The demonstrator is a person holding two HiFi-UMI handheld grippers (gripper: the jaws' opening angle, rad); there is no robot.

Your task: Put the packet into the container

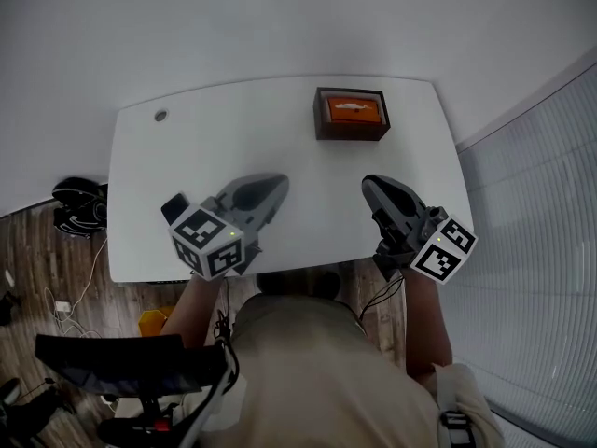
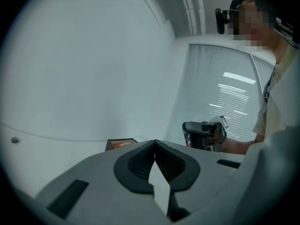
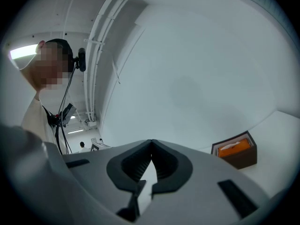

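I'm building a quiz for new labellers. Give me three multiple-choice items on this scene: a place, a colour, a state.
1. On the table, the container stands at the: A near edge; B far side; C left corner.
2. The packet in it is: A orange; B green; C blue.
3. Jaws of left gripper and right gripper: A wide apart; B together, empty; C gripping the packet.
B, it sits far from the person; A, orange shows inside the dark walls; B, each gripper view shows closed, empty jaws.
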